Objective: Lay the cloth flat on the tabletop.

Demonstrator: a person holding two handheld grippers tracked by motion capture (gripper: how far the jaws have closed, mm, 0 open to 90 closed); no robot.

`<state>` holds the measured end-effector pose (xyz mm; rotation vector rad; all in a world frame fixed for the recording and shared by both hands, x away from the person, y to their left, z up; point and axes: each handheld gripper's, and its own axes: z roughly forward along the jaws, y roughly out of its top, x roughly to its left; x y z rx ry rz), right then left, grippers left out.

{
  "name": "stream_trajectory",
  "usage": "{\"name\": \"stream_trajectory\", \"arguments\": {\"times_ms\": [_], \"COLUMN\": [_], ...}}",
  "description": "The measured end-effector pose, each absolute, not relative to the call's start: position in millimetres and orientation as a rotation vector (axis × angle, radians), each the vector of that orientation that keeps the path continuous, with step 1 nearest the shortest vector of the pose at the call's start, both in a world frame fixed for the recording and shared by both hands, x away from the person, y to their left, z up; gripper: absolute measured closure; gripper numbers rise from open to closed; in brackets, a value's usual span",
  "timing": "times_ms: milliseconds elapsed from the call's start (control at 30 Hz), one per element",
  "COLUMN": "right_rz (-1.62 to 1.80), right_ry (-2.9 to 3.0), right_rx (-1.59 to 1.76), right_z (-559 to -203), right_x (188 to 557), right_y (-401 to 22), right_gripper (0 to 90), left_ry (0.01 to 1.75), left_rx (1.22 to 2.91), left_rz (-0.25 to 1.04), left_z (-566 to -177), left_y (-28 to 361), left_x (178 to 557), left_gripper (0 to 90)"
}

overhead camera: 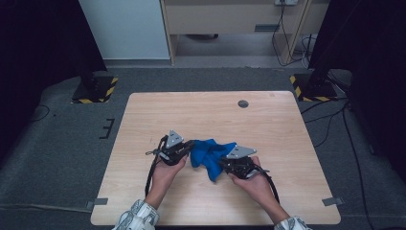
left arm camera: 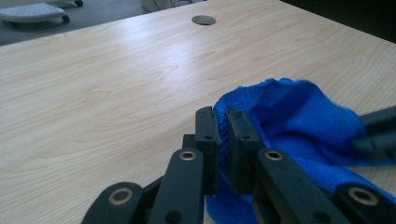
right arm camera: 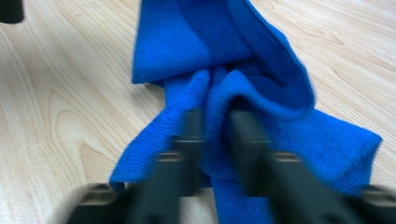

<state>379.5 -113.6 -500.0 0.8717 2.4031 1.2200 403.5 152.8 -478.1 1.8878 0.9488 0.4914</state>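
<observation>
A crumpled blue cloth point(overhead camera: 209, 154) lies bunched on the wooden table point(overhead camera: 201, 115) between both hands. My left gripper point(overhead camera: 187, 149) pinches the cloth's left edge; in the left gripper view the jaws point(left arm camera: 222, 122) are shut on a fold of the blue cloth point(left arm camera: 299, 112). My right gripper point(overhead camera: 222, 164) grips the cloth's right side. Seen from the right gripper view, its jaws point(right arm camera: 215, 122) are shut on a gathered ridge of the blue cloth point(right arm camera: 205, 42), which is blurred. The right gripper also shows at the right edge of the left gripper view point(left arm camera: 378, 135).
A round cable hole point(overhead camera: 243, 103) sits near the table's far edge. Tape tabs point(overhead camera: 332, 201) mark the near corners. Stands with yellow-black bases point(overhead camera: 93, 91) rest on the grey floor beyond the table.
</observation>
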Motion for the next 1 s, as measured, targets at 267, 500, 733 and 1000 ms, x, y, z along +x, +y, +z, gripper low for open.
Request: {"name": "stream_trajectory", "arguments": {"times_ms": [267, 500, 733, 1000], "right_rz": [1.262, 1.173, 1.16, 1.211], "right_ry": [2.363, 2.378, 2.361, 2.262], "right_rx": [0.968, 1.097, 1.188, 1.14], "right_z": [-477.6, -500.0, -519.8, -490.0], "right_x": [402.8, 460.1, 484.5, 457.5], "right_y": [-141.9, -142.6, -130.9, -144.7], "right_gripper": [87.1, 84.4, 66.0, 48.4], "left_ry": [0.988, 1.027, 1.01, 1.01], "left_rx": [1.905, 1.924, 1.943, 1.943], "left_rz": [0.506, 0.494, 0.492, 0.51], "left_z": [-481.0, -490.9, -496.0, -494.3], "left_y": [166.5, 163.3, 161.5, 161.3], "left_x": [406.9, 415.7, 415.7, 415.4], "left_gripper": [84.9, 84.9, 84.4, 84.1]}}
